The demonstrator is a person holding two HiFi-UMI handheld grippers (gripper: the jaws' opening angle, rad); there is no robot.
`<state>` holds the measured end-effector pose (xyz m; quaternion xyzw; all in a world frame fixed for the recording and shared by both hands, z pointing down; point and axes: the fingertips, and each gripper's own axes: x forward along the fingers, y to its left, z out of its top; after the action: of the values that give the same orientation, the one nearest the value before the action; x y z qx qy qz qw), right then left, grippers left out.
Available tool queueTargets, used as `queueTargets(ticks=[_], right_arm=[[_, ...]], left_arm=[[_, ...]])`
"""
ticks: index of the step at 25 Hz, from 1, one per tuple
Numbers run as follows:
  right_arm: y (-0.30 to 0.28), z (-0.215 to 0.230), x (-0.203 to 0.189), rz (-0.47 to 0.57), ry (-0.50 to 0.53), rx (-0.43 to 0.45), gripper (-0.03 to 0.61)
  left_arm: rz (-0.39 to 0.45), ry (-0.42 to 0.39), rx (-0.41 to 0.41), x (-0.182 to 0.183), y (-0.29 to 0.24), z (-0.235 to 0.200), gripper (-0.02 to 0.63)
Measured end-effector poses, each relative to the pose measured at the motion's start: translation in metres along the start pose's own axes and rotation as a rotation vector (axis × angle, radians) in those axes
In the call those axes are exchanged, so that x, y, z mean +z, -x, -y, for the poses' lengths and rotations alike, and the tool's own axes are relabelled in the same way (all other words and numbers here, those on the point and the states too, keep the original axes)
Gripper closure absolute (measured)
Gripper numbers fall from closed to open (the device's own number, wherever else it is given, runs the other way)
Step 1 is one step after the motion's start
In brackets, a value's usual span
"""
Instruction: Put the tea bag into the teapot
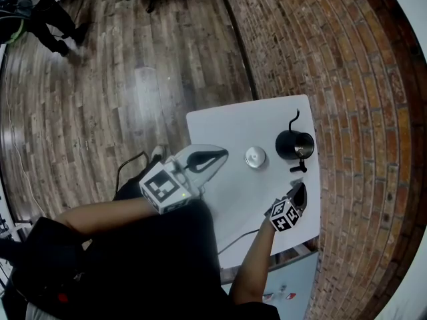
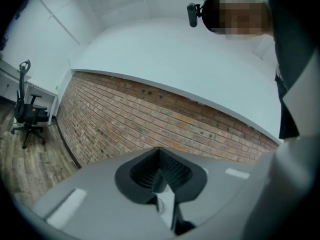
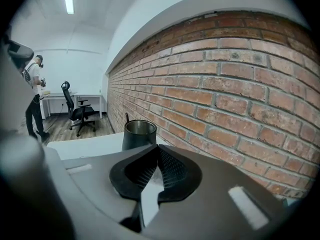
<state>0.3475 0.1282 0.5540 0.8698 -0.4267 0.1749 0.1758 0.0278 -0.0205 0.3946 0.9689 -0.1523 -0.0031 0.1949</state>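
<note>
Head view: left gripper (image 1: 222,156) and right gripper (image 1: 300,189), jaws clenched together, near the open teapot (image 1: 293,144).

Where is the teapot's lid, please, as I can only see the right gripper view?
Observer: The lid lies on the table, left of the teapot in the head view, not touching it.
Operator: Thank you. Where is the left tool?
Observer: The left tool shows raised at the table's left edge in the head view, jaws together.
Operator: And how is my right tool placed?
Observer: The right tool is near the table's right edge, on the person's side of the teapot.
</note>
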Motion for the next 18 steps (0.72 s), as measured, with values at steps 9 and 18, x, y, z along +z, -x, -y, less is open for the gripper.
queueTargets(ticks=[9, 18], right_arm=[[-0.008, -0.010, 0.019, 0.021, 0.008, 0.027, 0.574], [-0.023, -0.028, 0.043, 0.048, 0.013, 0.060, 0.574]], left_arm=[[0.009, 0.005, 0.012, 0.001, 0.006, -0.006, 0.615], [0.010, -0.008, 0.011, 0.006, 0.006, -0.011, 0.615]])
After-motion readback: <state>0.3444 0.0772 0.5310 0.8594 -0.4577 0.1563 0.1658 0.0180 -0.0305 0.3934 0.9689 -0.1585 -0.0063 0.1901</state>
